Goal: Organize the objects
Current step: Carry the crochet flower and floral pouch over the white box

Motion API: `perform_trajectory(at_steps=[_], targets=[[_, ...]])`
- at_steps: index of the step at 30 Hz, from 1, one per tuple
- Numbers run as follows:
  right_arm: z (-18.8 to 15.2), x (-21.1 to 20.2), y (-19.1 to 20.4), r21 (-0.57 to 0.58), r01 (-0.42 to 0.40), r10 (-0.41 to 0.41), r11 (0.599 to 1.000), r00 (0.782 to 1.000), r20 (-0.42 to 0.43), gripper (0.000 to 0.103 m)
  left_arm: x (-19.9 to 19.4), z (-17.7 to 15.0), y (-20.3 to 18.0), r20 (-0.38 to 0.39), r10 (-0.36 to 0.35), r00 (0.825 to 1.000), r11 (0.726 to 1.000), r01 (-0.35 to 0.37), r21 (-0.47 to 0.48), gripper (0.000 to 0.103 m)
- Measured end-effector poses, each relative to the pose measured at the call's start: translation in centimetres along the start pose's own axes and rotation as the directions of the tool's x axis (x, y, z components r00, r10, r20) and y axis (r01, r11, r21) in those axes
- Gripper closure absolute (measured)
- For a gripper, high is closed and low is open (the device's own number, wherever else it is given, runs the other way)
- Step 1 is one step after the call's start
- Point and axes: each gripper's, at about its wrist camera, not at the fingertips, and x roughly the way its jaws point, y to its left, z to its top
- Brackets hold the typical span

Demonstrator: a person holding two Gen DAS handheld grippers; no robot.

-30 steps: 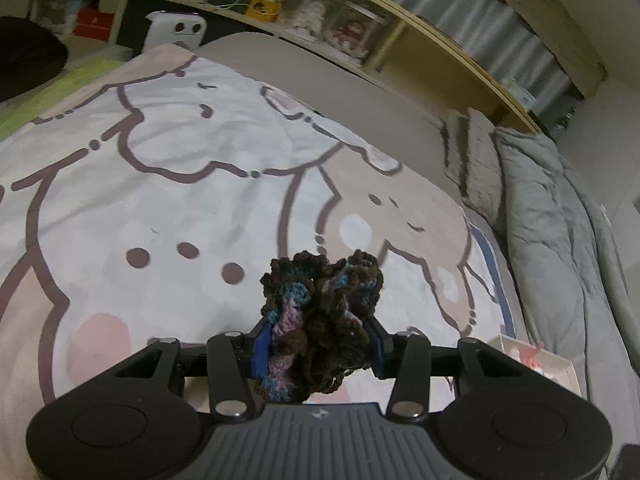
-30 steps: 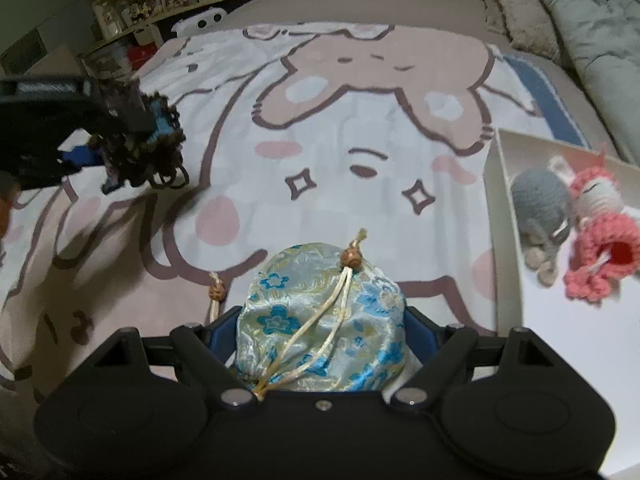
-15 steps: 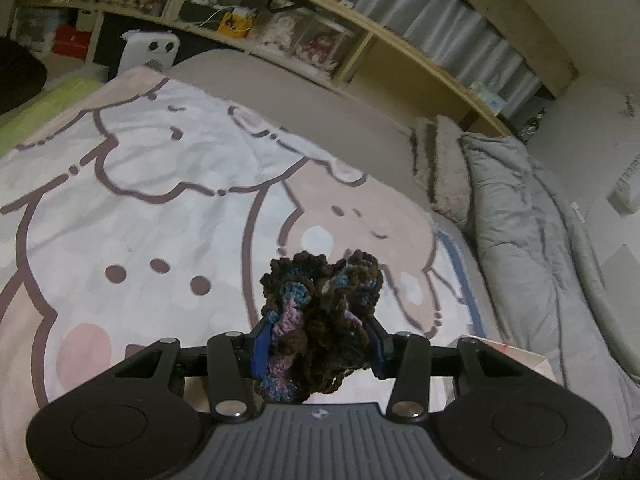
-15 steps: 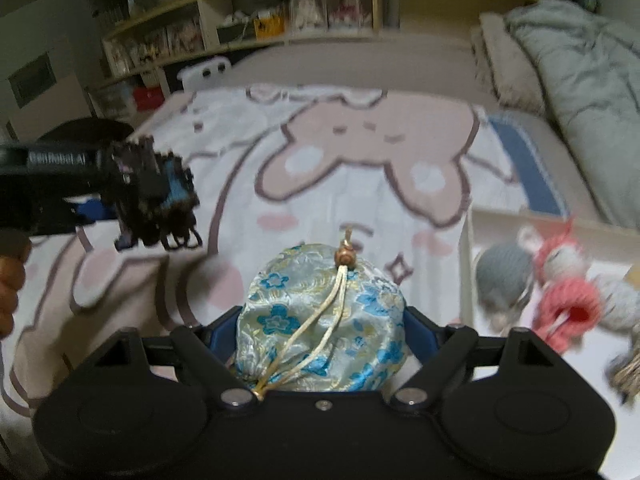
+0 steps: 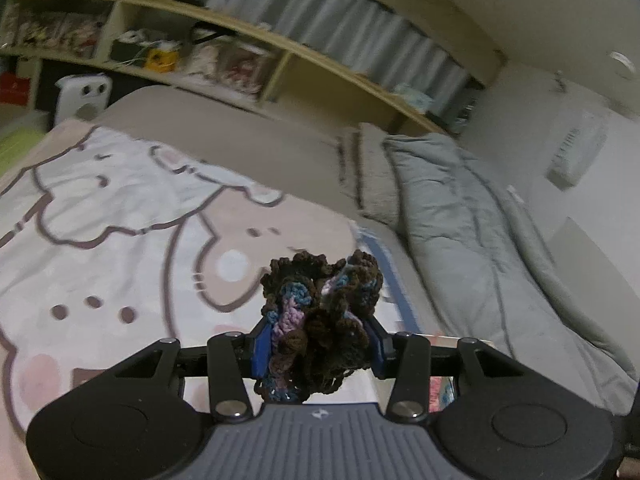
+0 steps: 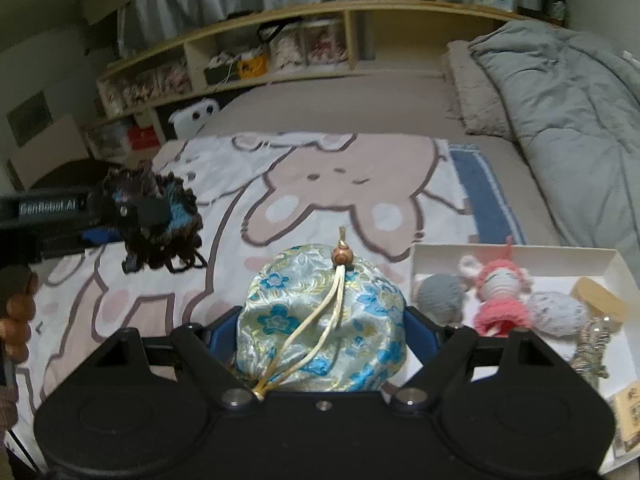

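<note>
Fingers of the left gripper (image 5: 318,344) pinch a dark crocheted bundle (image 5: 320,316); right gripper (image 6: 320,336) fingers clasp a brocade pouch (image 6: 320,320).

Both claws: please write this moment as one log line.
left claw: shut on crochet scrunchie | right claw: shut on brocade pouch | both above blanket

The left gripper (image 5: 318,344) clamps a ruffled brown, blue and pink crocheted piece (image 5: 320,316) above the pink-and-white cartoon-printed blanket (image 5: 120,240); a rumpled grey quilt (image 5: 472,232) lies far right.
</note>
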Motion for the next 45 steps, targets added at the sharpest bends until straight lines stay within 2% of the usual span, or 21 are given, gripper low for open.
perform_trajectory(at_steps=[11,17,22,26,28,31,37,41,45], targets=[[1.1,-4.4,-5.4,-0.004,0.133,-0.133,0.991,0.99,0.05,0.019,1.6,-1.3,-5.9,-0.023,-0.123,0.992,0.99,0.124,0.059,0.056],[0.6,-5.1,-9.1,0.01,0.205,-0.205,0.979,0.977,0.061,0.019,3.5,-2.1,-10.3,-0.044,-0.181,0.983,0.972,0.185,0.141,0.056],[-0.5,-4.8,-12.0,0.025,0.273,-0.274,0.962,0.96,0.049,0.019,5.1,-3.4,-12.4,-0.071,-0.239,0.968,0.955,0.248,0.161,0.056],[-2.1,-4.1,-13.7,0.022,0.35,-0.35,0.937,0.935,0.062,0.019,6.4,-4.8,-13.5,-0.11,-0.272,0.956,0.939,0.289,0.185,0.056],[-2.8,-3.6,-14.3,0.021,0.366,-0.367,0.93,0.929,0.043,0.019,7.1,-5.6,-13.7,-0.137,-0.287,0.948,0.933,0.309,0.185,0.056],[-3.8,-2.7,-14.5,-0.002,0.344,-0.344,0.939,0.939,0.005,0.019,7.9,-6.8,-13.7,-0.173,-0.284,0.943,0.93,0.315,0.19,0.056],[-5.3,-1.1,-14.2,-0.032,0.249,-0.25,0.968,0.965,-0.082,0.019,9.8,-8.5,-13.1,-0.236,-0.279,0.931,0.934,0.32,0.158,0.056],[-6.4,0.1,-14.0,-0.034,0.219,-0.222,0.975,0.964,-0.146,0.019,11.2,-9.4,-13.4,-0.271,-0.289,0.918,0.926,0.34,0.165,0.056],[-7.7,1.0,-13.8,-0.068,0.197,-0.207,0.978,0.959,-0.196,0.019,12.8,-10.6,-13.5,-0.318,-0.269,0.909,0.926,0.335,0.175,0.056]])
